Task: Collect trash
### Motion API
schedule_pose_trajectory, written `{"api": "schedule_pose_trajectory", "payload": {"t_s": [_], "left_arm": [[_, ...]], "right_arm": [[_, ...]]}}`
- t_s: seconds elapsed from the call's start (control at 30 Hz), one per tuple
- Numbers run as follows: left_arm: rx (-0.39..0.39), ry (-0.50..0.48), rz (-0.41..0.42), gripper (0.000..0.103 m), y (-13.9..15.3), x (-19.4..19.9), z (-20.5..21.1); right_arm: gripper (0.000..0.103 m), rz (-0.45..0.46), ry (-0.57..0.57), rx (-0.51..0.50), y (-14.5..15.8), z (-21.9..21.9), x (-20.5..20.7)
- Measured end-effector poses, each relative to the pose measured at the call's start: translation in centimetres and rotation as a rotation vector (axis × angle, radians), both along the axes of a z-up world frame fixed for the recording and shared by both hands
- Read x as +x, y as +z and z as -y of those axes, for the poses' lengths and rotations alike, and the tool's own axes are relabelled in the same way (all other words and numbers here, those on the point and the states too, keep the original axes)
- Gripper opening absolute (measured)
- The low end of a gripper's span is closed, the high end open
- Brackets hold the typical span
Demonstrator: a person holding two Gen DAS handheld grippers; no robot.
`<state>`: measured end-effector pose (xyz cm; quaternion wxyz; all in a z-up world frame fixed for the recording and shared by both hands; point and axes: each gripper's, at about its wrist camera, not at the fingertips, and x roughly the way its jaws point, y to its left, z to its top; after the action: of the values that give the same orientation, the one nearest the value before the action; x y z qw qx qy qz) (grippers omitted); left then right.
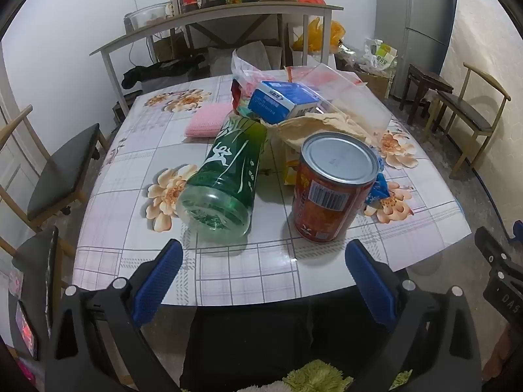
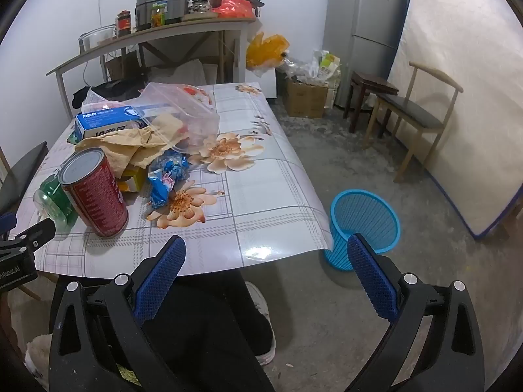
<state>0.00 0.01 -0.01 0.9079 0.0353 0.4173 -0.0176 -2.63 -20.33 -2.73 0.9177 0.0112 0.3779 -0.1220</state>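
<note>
While both grippers are hanging over the near edge of the floral table (image 1: 130,150), the left gripper (image 1: 263,277) is gaping wide and holding nothing, and the right gripper (image 2: 266,271) is spread just as wide, also holding nothing. Trash is sitting heaped on the table's middle. A green plastic bottle (image 1: 225,176) is lying on its side, its long axis running from the near edge toward the far side, its ribbed base facing the left gripper. Just beside it, a red can (image 1: 330,189) is standing upright with its silver lid showing and a barcode on its wall. Behind them, crumpled tan paper (image 1: 323,124) is leaning against a blue-and-white carton (image 1: 281,101), and a clear plastic bag (image 1: 346,94) is draping over both. A blue wrapper (image 2: 166,176) is lying near the can, and a pink sponge (image 1: 206,119) is resting beyond the bottle. On the floor beside the table corner, a blue basket (image 2: 366,225) is standing in front of the right gripper.
</note>
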Motion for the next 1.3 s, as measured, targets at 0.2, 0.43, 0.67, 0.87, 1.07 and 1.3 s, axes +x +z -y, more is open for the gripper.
{"api": "schedule_pose_trajectory", "payload": {"t_s": [0.2,0.43,0.67,0.87,1.07,1.3], "left_arm": [[-0.001,-0.005,0.0,0.097,0.05,-0.19,-0.13],[0.003,-0.001,-0.01,0.097,-0.52,-0.26,0.03],[0.005,-0.003,-0.014,0.097,-0.53,0.03,0.05],[0.007,-0.002,-0.015,0.097,-0.54,0.02,0.1],[0.007,-0.002,-0.017,0.097,-0.54,0.06,0.07],[0.008,-0.002,-0.018,0.097,-0.5,0.11,0.09]], "right_arm": [[0.096,0.0,0.004,0.003,-0.19,-0.11,-0.04],[0.096,-0.001,0.005,0.004,-0.33,-0.21,-0.11],[0.096,-0.002,0.001,0.006,-0.27,0.06,-0.02],[0.096,-0.002,0.001,0.006,-0.2,-0.02,-0.14],[0.096,-0.004,0.0,0.007,-0.22,0.02,-0.05],[0.096,-0.003,0.0,0.009,-0.17,-0.01,-0.12]]}}
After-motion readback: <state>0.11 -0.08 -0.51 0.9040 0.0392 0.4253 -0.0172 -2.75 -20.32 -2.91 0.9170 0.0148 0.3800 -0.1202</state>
